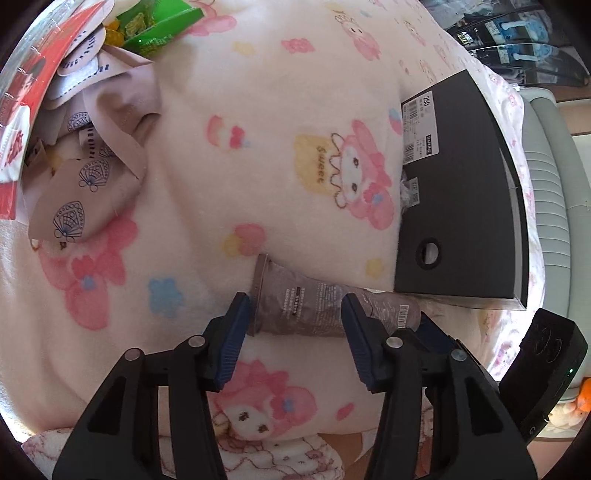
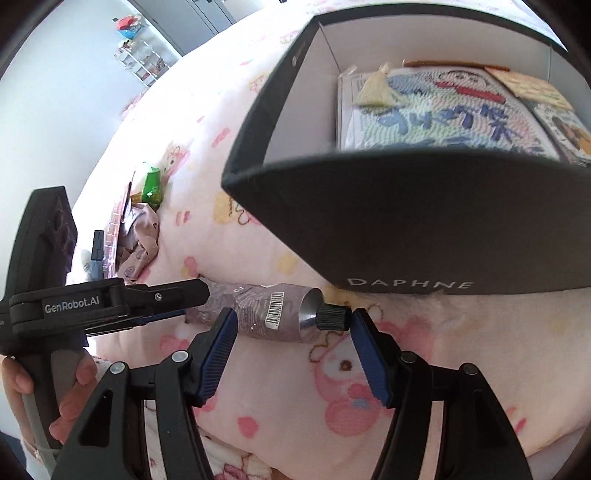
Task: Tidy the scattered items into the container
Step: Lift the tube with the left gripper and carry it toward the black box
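A grey-mauve tube (image 1: pixel 306 308) with a black cap (image 2: pixel 332 316) lies flat on the pink cartoon blanket, just in front of the black shoebox (image 1: pixel 469 206). My left gripper (image 1: pixel 293 325) is open, its jaws on either side of the tube's flat end. My right gripper (image 2: pixel 293 332) is open, its jaws on either side of the tube's cap end (image 2: pixel 284 317). The left gripper (image 2: pixel 110 302) also shows in the right wrist view, reaching in from the left. The open "DAPHNE" box (image 2: pixel 406 229) holds a woven cartoon piece (image 2: pixel 443 110) and a few packets.
A pile of shell-print beige cloth (image 1: pixel 92 162), a green packet (image 1: pixel 155 33) and red-and-white packaging (image 1: pixel 33 85) lies at the left. The pile also shows in the right wrist view (image 2: pixel 140 236). A grey ribbed appliance (image 1: pixel 554 206) stands past the box.
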